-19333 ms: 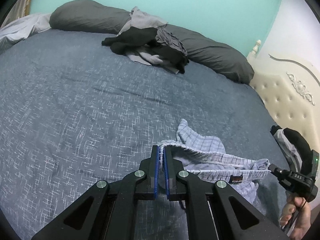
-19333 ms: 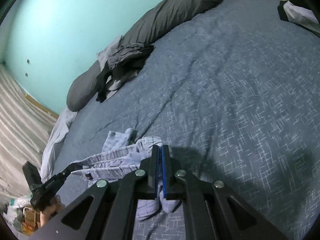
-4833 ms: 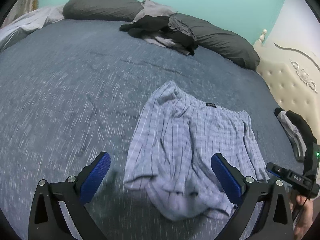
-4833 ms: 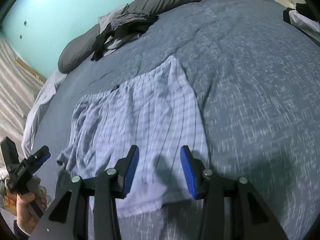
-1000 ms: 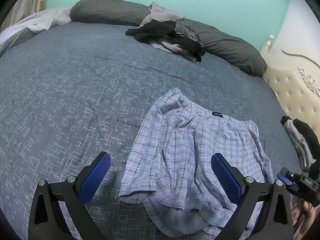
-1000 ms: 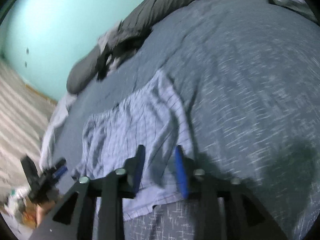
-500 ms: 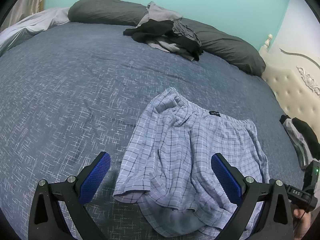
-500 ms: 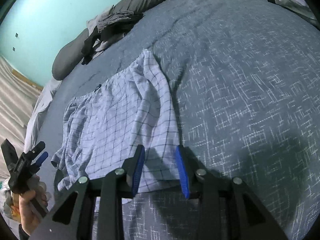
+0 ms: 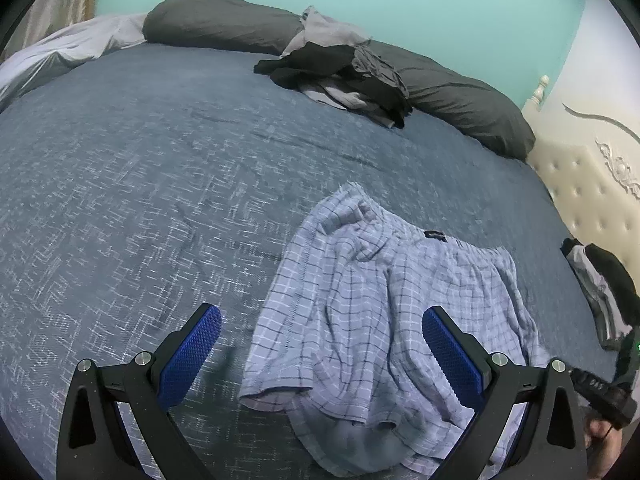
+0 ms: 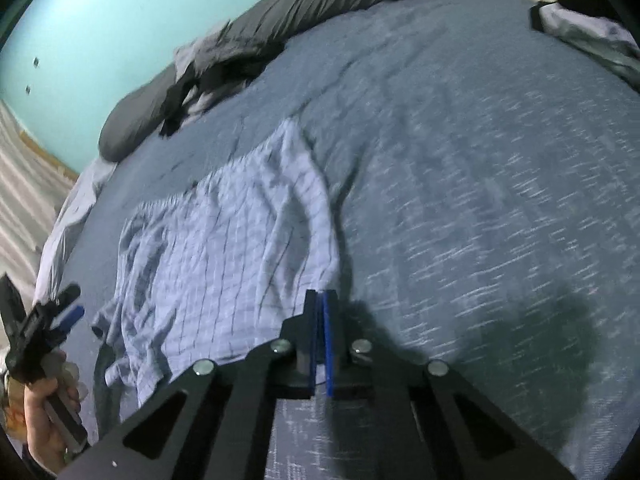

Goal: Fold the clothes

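Right tool is pressed together on the near corner of the checked shorts; left tool is spread wide and holds nothing.

I see the shorts lying spread out on the blue bed, still wrinkled, with no fold in them yet. So I think the folding is only starting: one corner is pinched, and the fold itself is all left to do. A dark pile of clothes waits by the grey pillows, and more clothes lie near the headboard. I cannot tell if those are folded. My right view is blurry. The bottom hem of the shorts is partly hidden behind my left tool.
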A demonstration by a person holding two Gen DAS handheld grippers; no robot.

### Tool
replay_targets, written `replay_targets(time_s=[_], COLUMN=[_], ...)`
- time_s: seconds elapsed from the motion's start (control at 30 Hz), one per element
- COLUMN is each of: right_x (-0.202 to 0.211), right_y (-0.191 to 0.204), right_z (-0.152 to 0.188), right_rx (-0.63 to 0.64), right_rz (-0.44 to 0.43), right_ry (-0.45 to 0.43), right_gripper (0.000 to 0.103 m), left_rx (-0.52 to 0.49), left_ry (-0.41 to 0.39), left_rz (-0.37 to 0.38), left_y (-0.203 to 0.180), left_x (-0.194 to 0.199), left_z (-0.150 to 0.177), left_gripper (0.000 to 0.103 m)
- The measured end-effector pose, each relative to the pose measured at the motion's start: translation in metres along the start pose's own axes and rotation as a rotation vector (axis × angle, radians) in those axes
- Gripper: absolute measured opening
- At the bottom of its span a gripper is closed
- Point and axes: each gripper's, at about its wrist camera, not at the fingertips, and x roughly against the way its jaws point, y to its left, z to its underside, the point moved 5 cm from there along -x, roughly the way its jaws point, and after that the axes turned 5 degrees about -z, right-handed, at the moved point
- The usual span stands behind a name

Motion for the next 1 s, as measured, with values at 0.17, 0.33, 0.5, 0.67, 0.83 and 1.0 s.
replay_targets(time_s=[0.17,0.33,0.5,0.67,0.83,1.0], right_x=[0.02,0.009,0.014,0.011,0.018,0.022], right_y=[-0.023,-0.043,-0.048,-0.056,-0.056,-0.051], right_z=[-0.009,-0.003,-0.003,-0.003,-0.003,-0.006], right_rx=[-0.089,-0.209,-0.233,-0.256,-0.298,-0.294], right_rz=[0.023,0.008,0.042,0.034,0.047,0.037], right_ry=[-0.092,-0.072,-0.094,-0.088,-0.126,-0.153], right_gripper=[0.002,0.002,0.002,0.002,0.004,0.008], left_rx=[0.017,0.019,0.041,0.07,0.083,0.07], left_ry=[0.005,0.006,0.013,0.022,0.032,0.058], left_rz=[0.0,0.0,-0.001,-0.023,-0.047,-0.02], left_y=[0.005,0.006,0.013,0.029,0.046,0.049], left_x=[-0.001,-0.001,-0.002,-0.002,-0.002,-0.003], left_z=[0.0,0.0,-0.002,-0.006,-0.008,-0.004], left_gripper=[0.103,0.103,0.103,0.103,0.103,0.102])
